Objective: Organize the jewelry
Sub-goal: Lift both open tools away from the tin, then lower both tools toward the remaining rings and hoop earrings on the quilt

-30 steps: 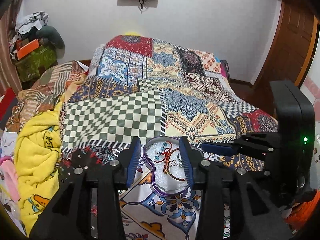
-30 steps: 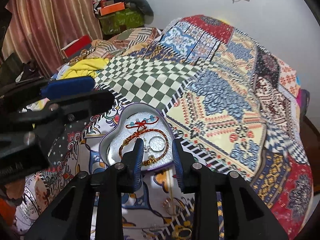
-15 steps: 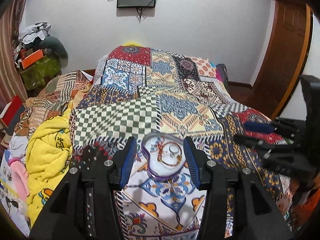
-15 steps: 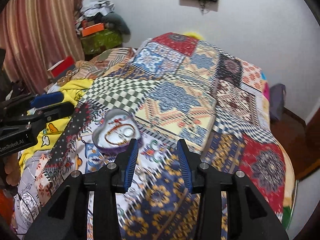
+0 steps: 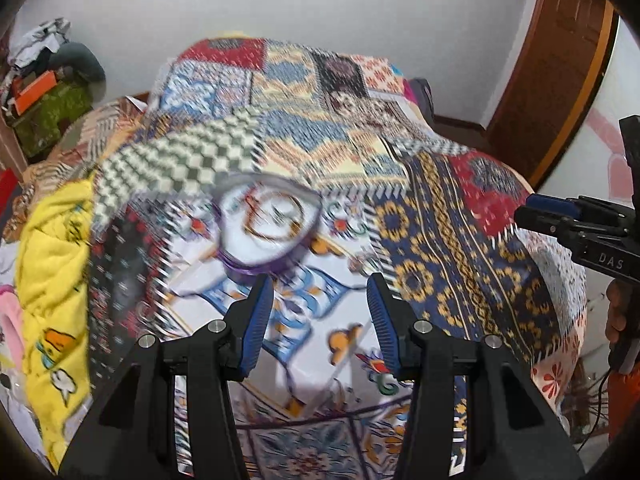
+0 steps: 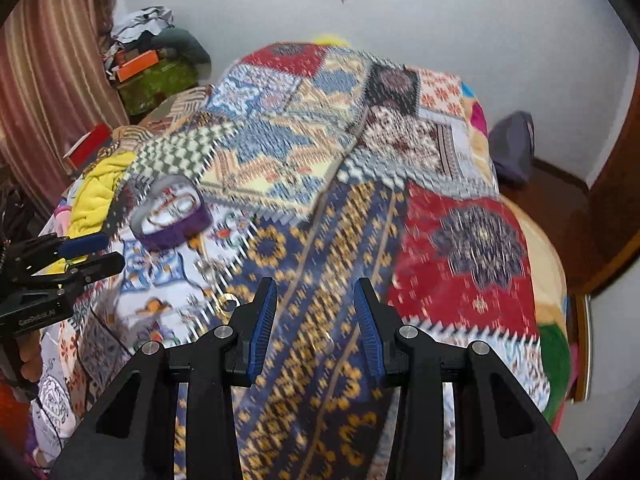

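Both views are motion-blurred. We see the left gripper [image 5: 318,320] with its 2 blue-padded fingers [image 5: 256,324] apart and nothing between them, above the patchwork quilt [image 5: 440,216] of the bed. The heart-shaped tin [image 5: 266,222] lies on the quilt just ahead of the left finger, open side up, with a red cord bracelet [image 5: 272,220] and other pieces inside that are too blurred to name. The right gripper [image 6: 316,320] likewise has its fingers [image 6: 262,320] apart and empty, well right of the tin [image 6: 172,214]. A gold ring [image 6: 227,301] lies loose on the quilt just beside the right gripper's left finger; smaller items near it are unclear. Open quilt extends ahead of and right of both grippers; a yellow blanket [image 5: 52,264] bounds the bed's left edge, and a wooden door [image 5: 560,64] stands beyond the right edge. Compared with 0.5 s ago, the tin sits farther left and farther off in both views, and both pairs of fingers remain apart.
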`<state>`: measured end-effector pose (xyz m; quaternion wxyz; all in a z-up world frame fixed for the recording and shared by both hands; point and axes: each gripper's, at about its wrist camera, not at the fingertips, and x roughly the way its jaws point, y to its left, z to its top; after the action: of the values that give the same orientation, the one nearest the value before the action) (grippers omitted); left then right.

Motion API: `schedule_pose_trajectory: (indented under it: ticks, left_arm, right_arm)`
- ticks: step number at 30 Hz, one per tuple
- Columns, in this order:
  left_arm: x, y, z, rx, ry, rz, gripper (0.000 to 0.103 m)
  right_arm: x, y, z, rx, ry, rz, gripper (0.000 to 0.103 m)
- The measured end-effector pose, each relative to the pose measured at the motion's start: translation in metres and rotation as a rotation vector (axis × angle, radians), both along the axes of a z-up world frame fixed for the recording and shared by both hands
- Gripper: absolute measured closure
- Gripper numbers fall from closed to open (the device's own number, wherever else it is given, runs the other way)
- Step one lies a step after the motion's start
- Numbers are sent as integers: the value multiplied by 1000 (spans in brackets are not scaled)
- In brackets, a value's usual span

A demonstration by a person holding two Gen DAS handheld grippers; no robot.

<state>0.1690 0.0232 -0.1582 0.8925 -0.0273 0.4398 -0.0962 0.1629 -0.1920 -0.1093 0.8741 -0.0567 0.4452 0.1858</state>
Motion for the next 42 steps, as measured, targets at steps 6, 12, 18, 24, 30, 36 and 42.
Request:
schedule_pose_trajectory:
  ticks: [6, 12, 18, 24, 30, 36, 42]
  left_arm:
    - [0, -19, -25, -22, 64, -45, 55]
    - [2, -34, -45, -31, 111, -82, 63]
    - [10, -41, -55, -47, 131, -101, 74]
    - [23, -43, -59, -54, 125, -98, 80]
    - [28, -42, -63, -53, 110, -96, 91]
    - [28, -39, -65, -63, 100, -93, 95]
    - [24, -41, -65, -57, 85, -93, 95]
  right_arm:
    - [-12, -13, -19, 18, 54, -9, 67]
    - [-22, -9, -36, 69, 106, 11, 67]
    - [-25, 1, -54, 70, 143, 21, 67]
    - [-16, -2, -68, 85, 190, -15, 67]
    - [-13, 2, -71, 52, 177, -28, 68]
    - [-8, 7, -75, 35, 168, -39, 70]
    - [-9, 9, -75, 15, 154, -41, 70]
